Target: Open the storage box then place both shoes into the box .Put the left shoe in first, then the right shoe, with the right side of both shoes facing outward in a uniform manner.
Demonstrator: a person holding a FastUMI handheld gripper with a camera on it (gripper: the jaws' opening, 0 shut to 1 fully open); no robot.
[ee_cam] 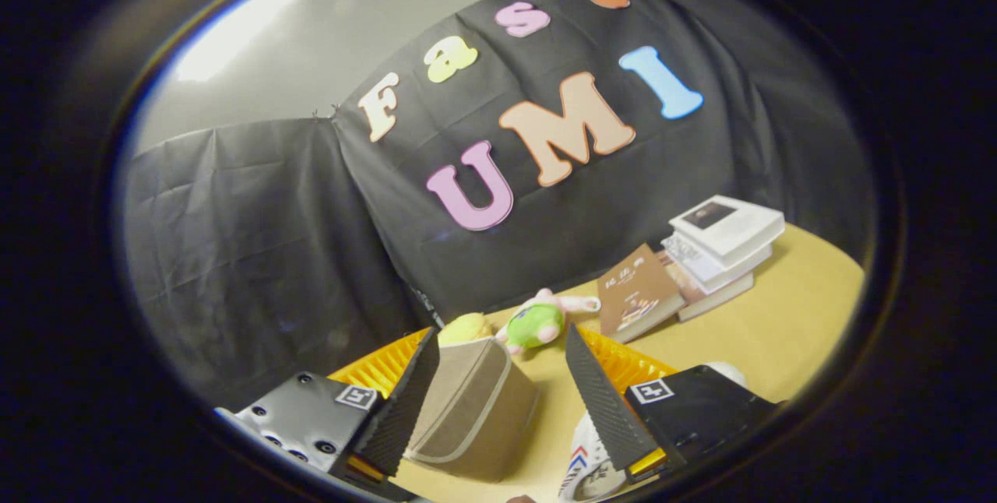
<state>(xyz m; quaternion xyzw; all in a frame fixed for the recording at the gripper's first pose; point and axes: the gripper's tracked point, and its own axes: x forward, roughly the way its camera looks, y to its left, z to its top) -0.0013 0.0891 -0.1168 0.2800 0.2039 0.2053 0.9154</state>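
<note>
Gripper (498, 394): the two dark ribbed fingers are seen spread wide apart, with nothing clamped between them; only their tips and marker-tagged bases are shown.
Storage box (475, 409): a beige fabric box with a pale trim is seen on the yellow table (779, 324), between the fingers and closer to the left one. Its near corner is covered by the left finger. Whether its lid is open or closed cannot be told.
Shoe (588, 460): a white shoe with red and blue marks is glimpsed low beside the right finger, mostly covered by that finger and cut off below. Which shoe of the pair it is cannot be told.
Orange basket (385, 367): a ribbed orange rim is seen behind both fingers; its middle is hidden by the box.
Soft toys: a green and pink plush (537, 321) is laid just beyond the box, with a yellow one (465, 327) beside it, partly hidden.
Books: a brown book (635, 294) is leaned against a stack of books (720, 250) further along the table.
</note>
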